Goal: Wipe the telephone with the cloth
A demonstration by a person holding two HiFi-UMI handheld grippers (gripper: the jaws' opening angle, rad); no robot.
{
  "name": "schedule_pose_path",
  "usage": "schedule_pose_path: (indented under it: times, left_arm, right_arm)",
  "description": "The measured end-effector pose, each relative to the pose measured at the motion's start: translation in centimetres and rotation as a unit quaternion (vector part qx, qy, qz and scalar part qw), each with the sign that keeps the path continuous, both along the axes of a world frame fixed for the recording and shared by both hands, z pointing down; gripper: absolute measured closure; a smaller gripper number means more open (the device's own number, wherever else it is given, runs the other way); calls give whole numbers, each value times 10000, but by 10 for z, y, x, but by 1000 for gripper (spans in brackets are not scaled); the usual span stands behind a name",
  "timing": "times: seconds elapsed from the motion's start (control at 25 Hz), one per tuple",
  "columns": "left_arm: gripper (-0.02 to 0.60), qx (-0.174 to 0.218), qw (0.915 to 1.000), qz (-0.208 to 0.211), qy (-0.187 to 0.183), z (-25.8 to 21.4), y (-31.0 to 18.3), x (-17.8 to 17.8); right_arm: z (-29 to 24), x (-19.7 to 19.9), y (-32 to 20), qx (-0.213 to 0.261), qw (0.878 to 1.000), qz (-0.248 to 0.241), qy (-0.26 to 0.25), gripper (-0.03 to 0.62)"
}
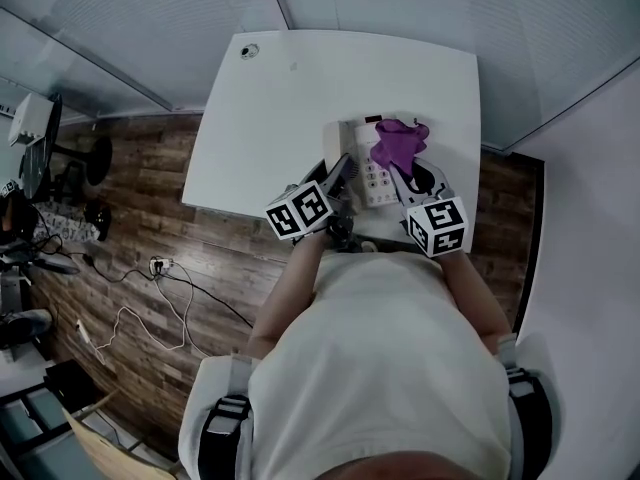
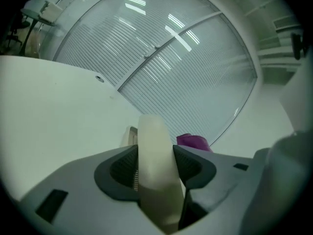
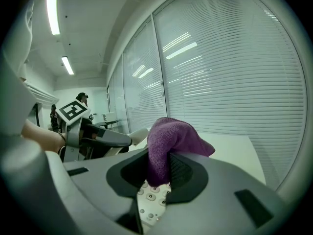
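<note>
Purple cloth (image 1: 400,140), cream telephone (image 1: 378,180), white table (image 1: 300,98), black-and-white patterned marker cubes (image 1: 300,211), brown wood-plank floor (image 1: 130,208).

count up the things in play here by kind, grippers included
telephone: 1, handset lifted off
cloth: 1, purple
grippers: 2, left gripper on the handset, right gripper on the cloth
table: 1, white
total: 5

Office room, white worktop (image 1: 260,118) with round cable grommet (image 1: 249,51), desk telephone (image 1: 378,178), glazed walls hung with slatted blinds (image 3: 230,82), wood-plank floor (image 1: 140,228), power strip (image 1: 158,265) and trailing cables (image 1: 150,313) on it, ceiling strip lights (image 3: 51,13), a person (image 3: 81,98) farther down the room
</note>
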State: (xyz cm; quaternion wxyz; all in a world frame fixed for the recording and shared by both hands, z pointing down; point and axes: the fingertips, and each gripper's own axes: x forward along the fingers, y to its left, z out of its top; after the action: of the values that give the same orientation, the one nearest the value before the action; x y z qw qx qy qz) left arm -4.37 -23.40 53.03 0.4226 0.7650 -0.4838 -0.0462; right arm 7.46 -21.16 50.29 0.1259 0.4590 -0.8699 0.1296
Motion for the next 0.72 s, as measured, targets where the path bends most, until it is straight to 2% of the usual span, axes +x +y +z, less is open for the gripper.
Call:
schedule_pose_path:
  times: [0.2,0.4,0.48,0.56,0.72]
  left_arm:
    - [353,288,9957,196,864,-21,3,1]
    - [353,476,9832,387,1721,-42,7,4]
    - [354,395,9750,380,2152,-44,12,4]
    - [354,413,9628,438,2635,-50,15,8]
    - [354,652,9484,676,3030,-61,15,13]
  right_arm:
    - [-12,-5,-6,117,9999,-52,-69,505]
    - [-33,-15,-15,300,9992,-204,-179,505]
    - [-42,-18,-18,391,9986,-240,-251,505]
    - [-49,-20,-23,467,9981,-262,-308,505]
    - [-63,-23,-34,605,9969,-303,-392,505]
